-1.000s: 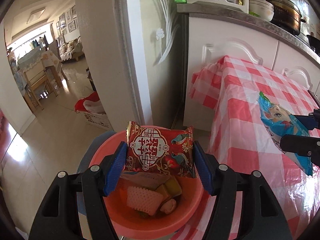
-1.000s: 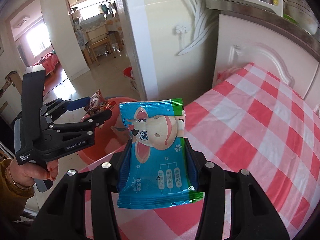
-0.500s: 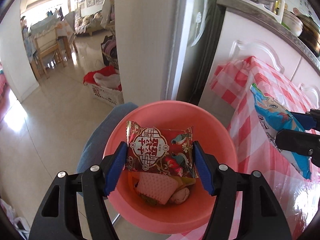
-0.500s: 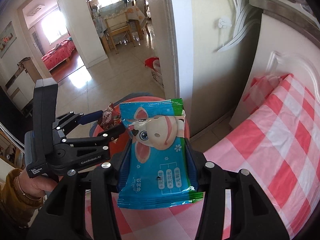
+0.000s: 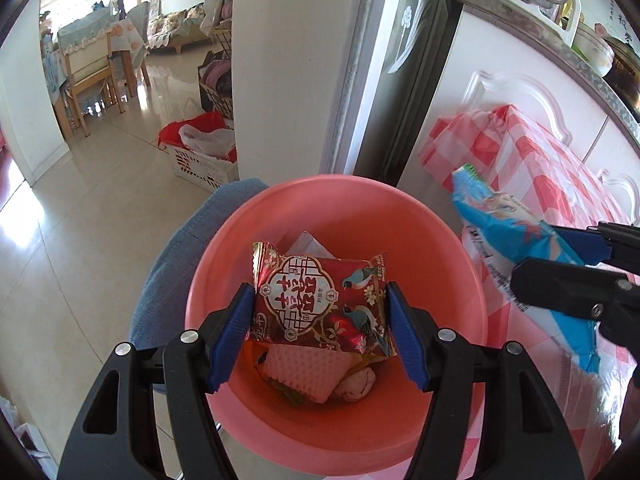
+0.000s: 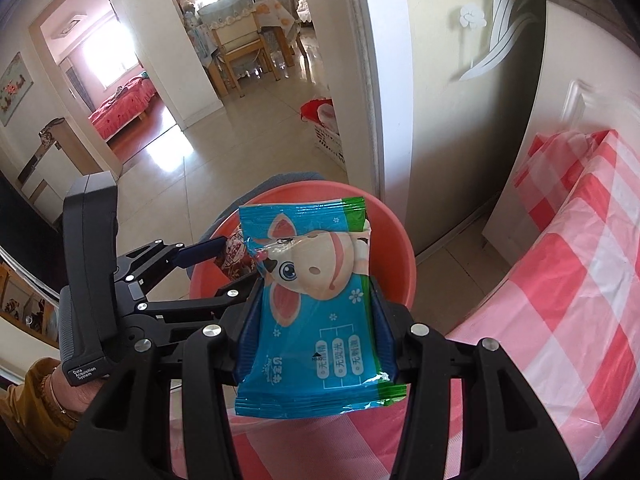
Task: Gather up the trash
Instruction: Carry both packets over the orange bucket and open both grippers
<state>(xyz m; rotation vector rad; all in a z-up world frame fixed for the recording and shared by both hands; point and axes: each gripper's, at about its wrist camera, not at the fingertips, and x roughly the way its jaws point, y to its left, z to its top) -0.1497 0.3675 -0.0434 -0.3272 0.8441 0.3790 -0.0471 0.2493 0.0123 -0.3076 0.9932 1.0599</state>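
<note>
Red foil snack packet (image 5: 320, 302) is clamped by its two side edges between the blue pads of the left gripper (image 5: 320, 320), jaws closed to the packet's width. It hangs directly above the pink plastic basin (image 5: 460, 280), which already holds a white foam net sleeve (image 5: 300, 372) and other scraps. One second ago only the near rim of the basin showed under the packet; now the whole bowl fills the left wrist view, so the left gripper has shifted over its centre.

Right gripper (image 6: 316, 332) grips a blue wet-wipe pack (image 6: 316, 312) the same way, jaws closed on its sides. Earlier it hung over the red-checked tablecloth (image 6: 568, 300); now its far end overlaps the basin's right rim, with the cloth to the right. Both grips are unchanged.
</note>
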